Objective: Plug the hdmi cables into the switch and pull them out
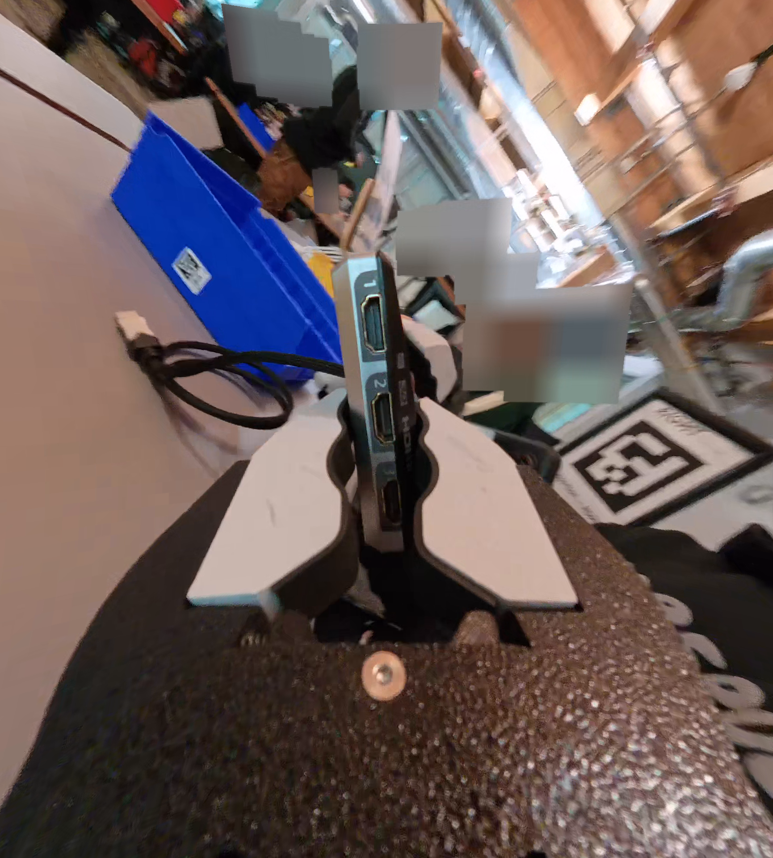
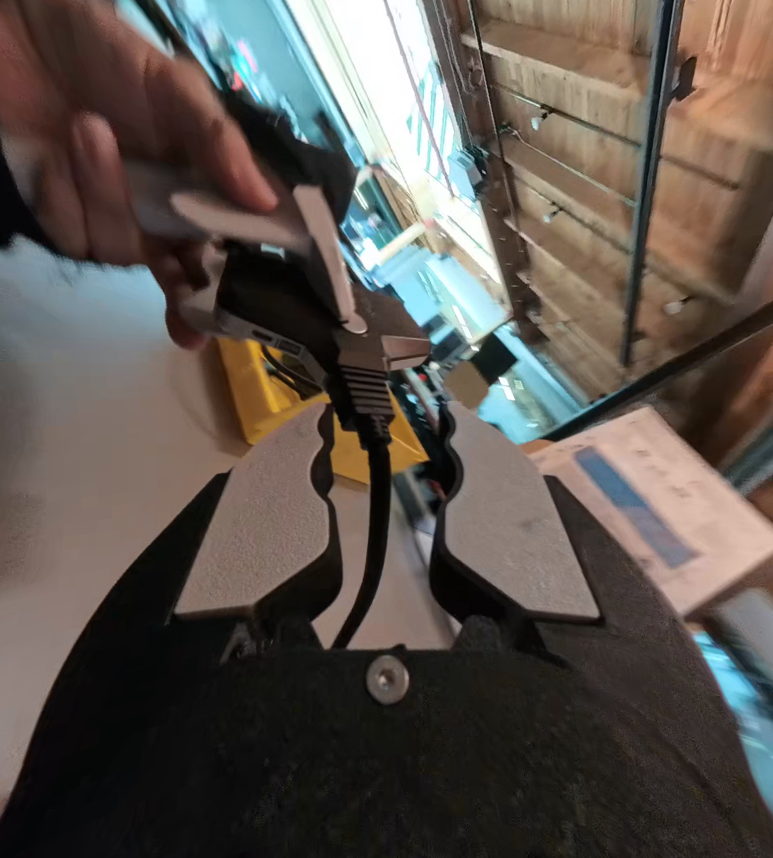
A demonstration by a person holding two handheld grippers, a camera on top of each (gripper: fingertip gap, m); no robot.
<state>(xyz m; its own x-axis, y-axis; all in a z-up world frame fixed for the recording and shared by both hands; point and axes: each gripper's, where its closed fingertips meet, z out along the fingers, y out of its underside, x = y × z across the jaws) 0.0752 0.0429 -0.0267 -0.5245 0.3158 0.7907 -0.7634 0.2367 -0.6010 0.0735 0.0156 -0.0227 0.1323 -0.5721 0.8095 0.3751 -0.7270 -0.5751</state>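
Note:
My left gripper (image 1: 382, 404) is shut on the grey HDMI switch (image 1: 366, 297) and holds it edge-up above the table. The three ports on the edge facing this camera are empty. In the right wrist view a hand (image 2: 97, 116) holds that gripper and the switch (image 2: 403, 346). A black HDMI plug (image 2: 363, 371) sits in the switch's near edge. Its cable (image 2: 377, 510) runs back between my right gripper's fingers. My right gripper (image 2: 384, 408) is open, with its fingers clear of the cable. A second black HDMI cable (image 1: 236, 394) lies coiled on the white table (image 1: 27, 325).
A blue bin (image 1: 217, 260) stands on the table behind the coiled cable. A black-and-white marker sheet (image 1: 644, 464) lies to the right. A yellow bin (image 2: 254, 394) and a pale box (image 2: 654, 506) sit beyond my right gripper. Both views are tilted and blurred.

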